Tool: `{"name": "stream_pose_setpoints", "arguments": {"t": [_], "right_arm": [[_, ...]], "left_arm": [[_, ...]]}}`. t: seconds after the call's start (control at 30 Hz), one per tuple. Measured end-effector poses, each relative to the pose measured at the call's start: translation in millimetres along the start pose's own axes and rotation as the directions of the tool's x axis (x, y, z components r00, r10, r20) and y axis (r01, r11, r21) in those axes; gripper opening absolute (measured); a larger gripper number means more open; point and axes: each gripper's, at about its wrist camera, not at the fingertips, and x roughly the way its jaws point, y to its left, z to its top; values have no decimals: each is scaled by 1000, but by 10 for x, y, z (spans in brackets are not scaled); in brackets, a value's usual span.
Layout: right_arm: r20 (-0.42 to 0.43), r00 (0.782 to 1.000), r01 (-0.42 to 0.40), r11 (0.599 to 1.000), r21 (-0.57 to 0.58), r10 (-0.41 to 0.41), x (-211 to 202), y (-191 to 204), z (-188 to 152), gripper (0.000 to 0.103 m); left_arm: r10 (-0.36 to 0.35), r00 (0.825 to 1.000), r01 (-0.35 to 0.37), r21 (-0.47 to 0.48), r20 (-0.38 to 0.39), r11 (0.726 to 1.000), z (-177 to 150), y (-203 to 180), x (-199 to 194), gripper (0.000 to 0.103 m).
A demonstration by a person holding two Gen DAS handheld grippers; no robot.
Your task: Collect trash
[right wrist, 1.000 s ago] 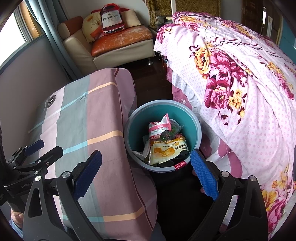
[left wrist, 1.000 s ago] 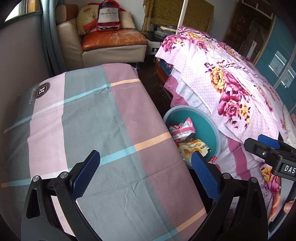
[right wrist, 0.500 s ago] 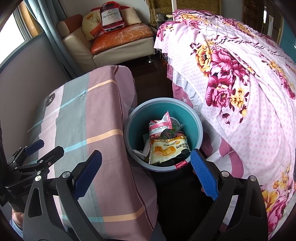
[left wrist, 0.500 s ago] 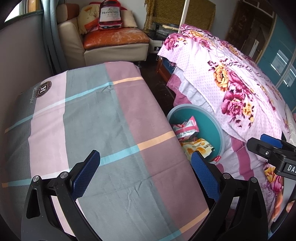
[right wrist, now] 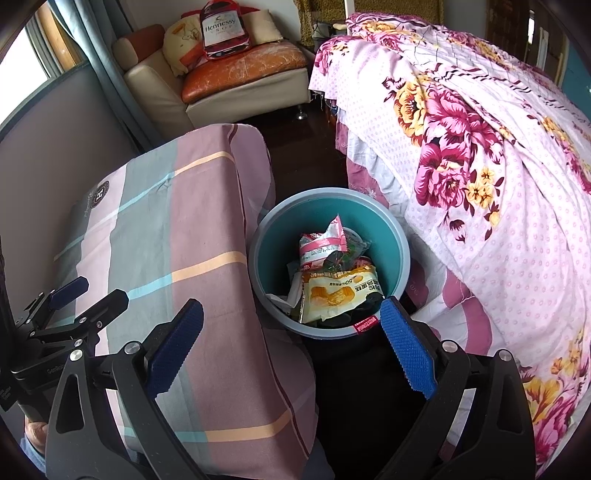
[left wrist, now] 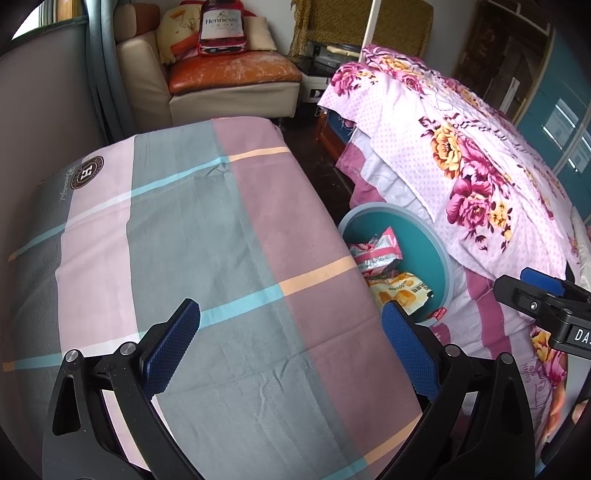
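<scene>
A teal trash bin (right wrist: 400, 254) stands on the dark floor between the cloth-covered table and the bed. It holds a pink wrapper (right wrist: 319, 247), a yellow snack bag (right wrist: 338, 293) and other scraps. The bin (left wrist: 441, 254) also shows in the left wrist view, partly hidden by the table edge. My right gripper (right wrist: 291, 345) is open and empty, above and just in front of the bin. My left gripper (left wrist: 291, 347) is open and empty over the striped tablecloth (left wrist: 207, 236). The right gripper (left wrist: 543, 295) shows at the right edge of the left wrist view.
A bed with a pink floral cover (right wrist: 480, 140) lies to the right of the bin. A cream armchair (right wrist: 236, 70) with an orange cushion and a red Hennessy bag (right wrist: 221, 27) stands at the back. The dark floor (right wrist: 306, 147) runs between table and bed.
Both views have shifted slightly; the bin sits a little further right in the left wrist view. Both grippers stay open and empty.
</scene>
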Motion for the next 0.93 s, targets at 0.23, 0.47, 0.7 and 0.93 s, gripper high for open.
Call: {"name": "stream_pose_setpoints", "arguments": {"t": [0.23, 0.47, 0.7, 0.93], "right_arm": [[-7, 1000, 0, 1000, 2, 0, 32, -10, -10, 92], [-13, 1000, 1, 1000, 5, 0, 56, -17, -23, 92], [-13, 1000, 2, 1000, 3, -2, 63, -18, -26, 92], [-11, 1000, 10, 1000, 2, -10, 44, -21, -20, 92]], "left_arm": [[0, 1000, 0, -1, -1, 1000, -4, 7, 9, 99], [-2, 1000, 2, -1, -2, 1000, -18, 26, 15, 99], [4, 1000, -4, -5, -3, 1000, -30, 48, 22, 99], [17, 1000, -17, -16, 0, 1000, -54, 81, 0, 99]]}}
